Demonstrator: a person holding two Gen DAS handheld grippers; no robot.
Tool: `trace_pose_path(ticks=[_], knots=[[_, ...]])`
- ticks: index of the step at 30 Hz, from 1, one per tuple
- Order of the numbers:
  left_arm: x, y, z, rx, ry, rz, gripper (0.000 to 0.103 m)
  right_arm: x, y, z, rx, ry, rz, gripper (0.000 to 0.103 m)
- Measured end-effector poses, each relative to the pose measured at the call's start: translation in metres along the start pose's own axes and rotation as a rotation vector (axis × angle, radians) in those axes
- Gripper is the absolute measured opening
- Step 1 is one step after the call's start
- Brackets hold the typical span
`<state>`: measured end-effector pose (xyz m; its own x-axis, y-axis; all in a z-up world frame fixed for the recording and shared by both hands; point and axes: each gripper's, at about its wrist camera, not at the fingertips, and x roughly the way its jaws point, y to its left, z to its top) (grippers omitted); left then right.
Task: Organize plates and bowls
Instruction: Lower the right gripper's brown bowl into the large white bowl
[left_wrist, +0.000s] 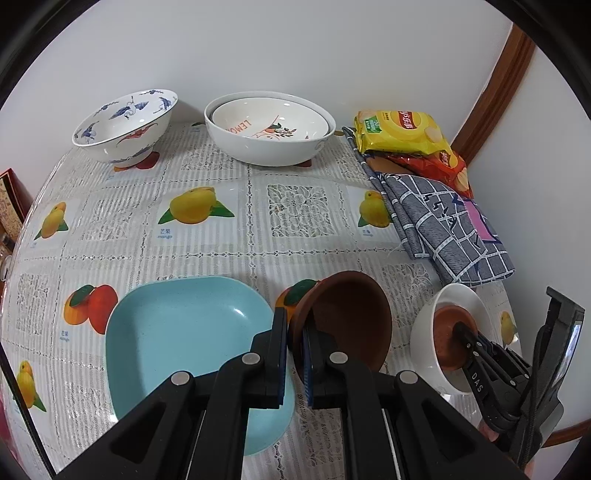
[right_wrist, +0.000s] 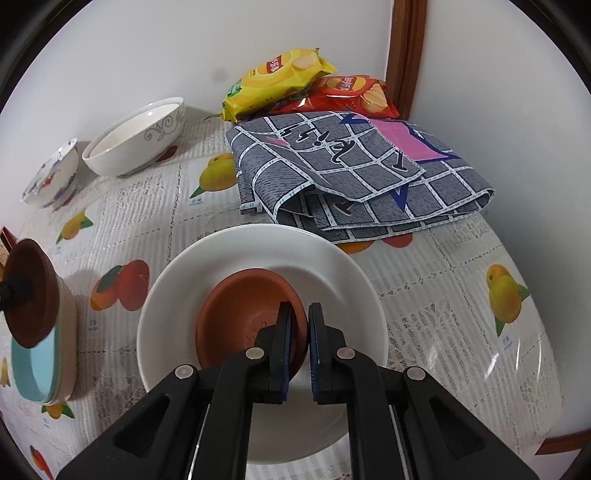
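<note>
Your left gripper (left_wrist: 294, 354) is pinching the rim of a brown saucer (left_wrist: 343, 325), which hangs tilted, almost on edge, just beside the blue square plate (left_wrist: 184, 343). Your right gripper (right_wrist: 299, 347) is clamped on the near rim of a second brown saucer (right_wrist: 243, 314), and that one sits inside the white plate (right_wrist: 258, 254) at the right end of the table.

The likeliest trouble is a slip. Each grip covers only a thin strip of smooth rim, so a quick wrist turn could let the tilted saucer swing out and drop onto the blue square plate or the table. On the right, lifting at an angle could drag the saucer's far edge across the white plate and shove it toward the table edge, which looks near (the fisheye makes it hard to judge). If you mean to stack the 2 saucers, bring them together slowly, because glazed ware chips when rims knock.

The table wears a glossy tablecloth (left_wrist: 258, 236) printed with fruit and lace squares, and it looks slick, so set-down pieces may slide. At the back, by a plain white wall (left_wrist: 295, 48), stand a blue-patterned bowl (left_wrist: 125, 125) and a large white bowl (left_wrist: 269, 147) with a lemon-print dish (left_wrist: 269, 120) nested in it. A folded grey checked cloth (right_wrist: 354, 173) and 2 crisp bags, yellow (right_wrist: 277, 79) and red (right_wrist: 347, 92), fill the corner near a brown door frame (right_wrist: 406, 55).
</note>
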<state>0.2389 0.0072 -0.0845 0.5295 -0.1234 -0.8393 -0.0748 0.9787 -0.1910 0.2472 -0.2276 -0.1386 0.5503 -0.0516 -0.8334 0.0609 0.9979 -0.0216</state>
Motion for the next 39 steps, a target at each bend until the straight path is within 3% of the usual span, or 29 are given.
trace_pose_path(ticks=[10,20,30,39], knots=[[0.004,0.007,0.004,-0.005,0.006,0.006,0.008,0.008,0.012,0.000,-0.073,0.021,-0.094,0.013],[0.004,0.011,0.004,-0.014,0.011,0.007,0.008,0.014,0.015,0.003,-0.086,0.051,-0.108,0.017],[0.002,0.014,0.002,-0.009,0.015,0.018,0.008,0.017,0.014,0.006,-0.093,0.059,-0.098,0.020],[-0.003,0.010,-0.002,0.002,0.020,0.021,0.008,0.009,0.009,0.005,-0.067,0.052,-0.046,0.029]])
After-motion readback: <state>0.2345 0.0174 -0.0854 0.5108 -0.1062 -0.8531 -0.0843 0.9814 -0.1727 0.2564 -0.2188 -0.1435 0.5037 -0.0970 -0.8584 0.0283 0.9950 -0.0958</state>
